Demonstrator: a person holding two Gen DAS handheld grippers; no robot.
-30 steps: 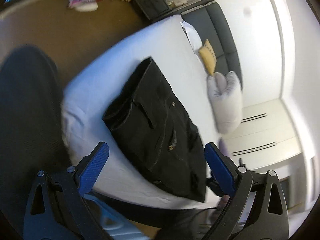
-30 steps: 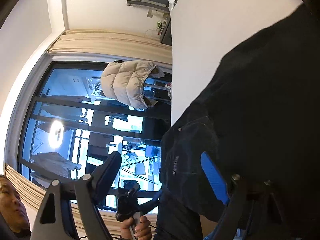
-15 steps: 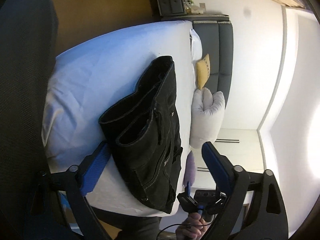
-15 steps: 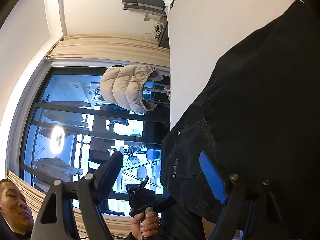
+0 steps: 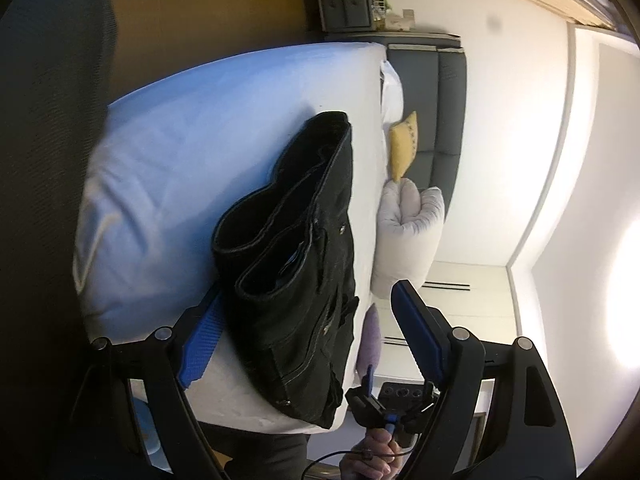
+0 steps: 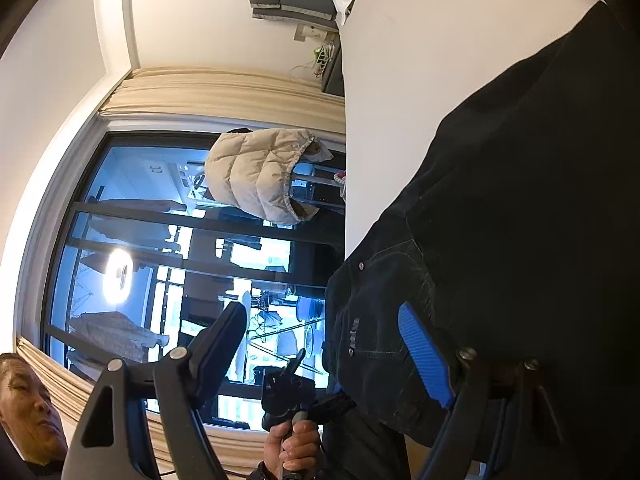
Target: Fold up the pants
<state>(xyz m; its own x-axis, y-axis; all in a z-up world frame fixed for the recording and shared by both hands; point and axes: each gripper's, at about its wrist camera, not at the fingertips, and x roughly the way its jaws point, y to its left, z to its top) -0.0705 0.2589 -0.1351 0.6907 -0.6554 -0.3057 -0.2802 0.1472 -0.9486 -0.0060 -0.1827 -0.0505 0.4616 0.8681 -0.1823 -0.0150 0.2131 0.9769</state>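
Black folded pants (image 5: 304, 264) lie on a white bed (image 5: 192, 152), the leg openings facing the left wrist view. My left gripper (image 5: 304, 328) is open, its fingers wide apart on either side of the near end of the pants, holding nothing. In the right wrist view the pants (image 6: 500, 240) fill the right side, a back pocket with rivets showing. My right gripper (image 6: 324, 340) is open and empty, its blue-padded finger (image 6: 420, 356) in front of the pants near the pocket. It shows small in the left wrist view (image 5: 376, 404), beyond the bed edge.
A grey quilted bundle (image 5: 408, 232) and a yellow cushion (image 5: 404, 148) sit by the far bed edge, before a grey headboard (image 5: 436, 100). A dark chair back (image 5: 44, 160) stands left. A beige puffer jacket (image 6: 260, 176) hangs before a large window (image 6: 160, 260).
The left gripper has swung and moved closer to the pants, so their leg openings now lie between its fingers. The right gripper has barely moved. Both stay open.
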